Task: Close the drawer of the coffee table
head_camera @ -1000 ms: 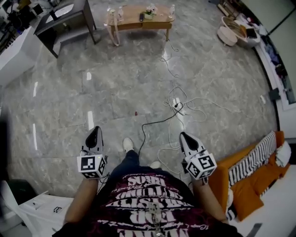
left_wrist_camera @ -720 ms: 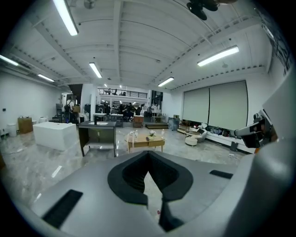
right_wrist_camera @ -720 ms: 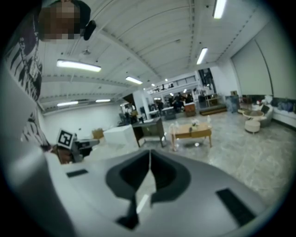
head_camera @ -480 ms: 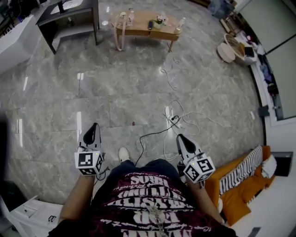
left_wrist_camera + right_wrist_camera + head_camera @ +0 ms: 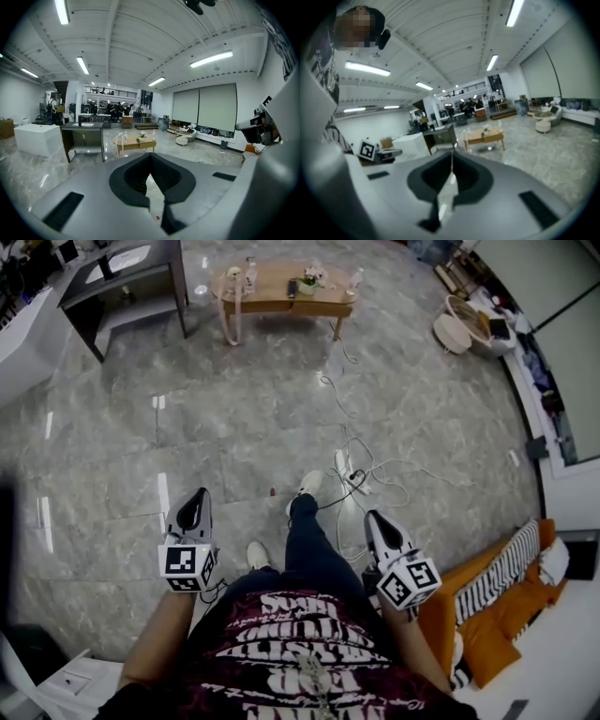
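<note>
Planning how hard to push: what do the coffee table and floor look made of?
Coffee table: probably wood, matte light-brown top and legs. Floor: polished stone or marble-look tile, grey veining, joint lines, glossy lamp reflections.

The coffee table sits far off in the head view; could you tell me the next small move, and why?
Probably a step forward toward the coffee table: it stands across the floor, well beyond the left gripper and right gripper, both shut and empty. Mind the cables ahead.

Shirt [image 5: 302, 652] print illegible; no readable text.
</note>
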The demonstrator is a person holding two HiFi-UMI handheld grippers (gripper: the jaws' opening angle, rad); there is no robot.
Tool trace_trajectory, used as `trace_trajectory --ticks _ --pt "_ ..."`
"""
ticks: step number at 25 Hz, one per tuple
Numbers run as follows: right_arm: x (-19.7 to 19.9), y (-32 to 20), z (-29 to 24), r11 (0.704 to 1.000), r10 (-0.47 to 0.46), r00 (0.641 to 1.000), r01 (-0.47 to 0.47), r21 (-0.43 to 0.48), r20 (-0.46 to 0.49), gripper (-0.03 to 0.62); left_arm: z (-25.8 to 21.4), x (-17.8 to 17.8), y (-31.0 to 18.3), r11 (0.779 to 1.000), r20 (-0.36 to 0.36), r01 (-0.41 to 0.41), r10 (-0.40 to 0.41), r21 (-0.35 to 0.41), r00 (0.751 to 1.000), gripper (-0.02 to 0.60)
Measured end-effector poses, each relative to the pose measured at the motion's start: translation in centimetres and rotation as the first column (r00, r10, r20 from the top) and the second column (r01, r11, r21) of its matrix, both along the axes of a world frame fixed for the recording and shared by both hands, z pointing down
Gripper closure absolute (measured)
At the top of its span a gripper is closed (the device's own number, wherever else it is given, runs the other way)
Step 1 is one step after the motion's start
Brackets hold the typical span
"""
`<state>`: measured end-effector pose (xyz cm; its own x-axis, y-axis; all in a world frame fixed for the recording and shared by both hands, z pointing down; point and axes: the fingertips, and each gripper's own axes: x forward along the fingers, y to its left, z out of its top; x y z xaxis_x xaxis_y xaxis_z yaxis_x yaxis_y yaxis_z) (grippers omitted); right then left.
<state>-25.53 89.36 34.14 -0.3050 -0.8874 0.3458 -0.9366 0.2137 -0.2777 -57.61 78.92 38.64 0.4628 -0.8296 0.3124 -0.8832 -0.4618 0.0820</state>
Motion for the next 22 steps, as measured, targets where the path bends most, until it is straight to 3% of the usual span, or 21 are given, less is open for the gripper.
trace_trajectory --ticks 8,13,18,22 --pt "-0.6 -4.6 -0.2 0.997 -0.058 0.997 0.06 0.047 -0.042 0.559 -2.6 1.8 -3.0 0.998 0.036 -0.024 0.022 0.058 0.999 0.56" --pt "-0.3 -7.4 0.1 0.991 -0.093 0.984 0.106 0.079 -0.153 0.559 -3.6 2.8 -5.2 0.995 0.081 -0.025 0.017 0.098 0.997 0.56" --pt "4.1 -10.7 -0.2 0.985 -0.086 0.965 0.12 0.124 -0.247 0.559 -4.3 6.8 -9.4 0.989 0.068 -0.021 0.012 0.145 0.998 0.561" --pt "9.3 -14.0 -0.5 0.989 -0.045 0.977 0.073 0.13 -0.21 0.559 -4.7 10.8 -12.8 0.991 0.07 -0.001 -0.009 0.137 0.997 0.56"
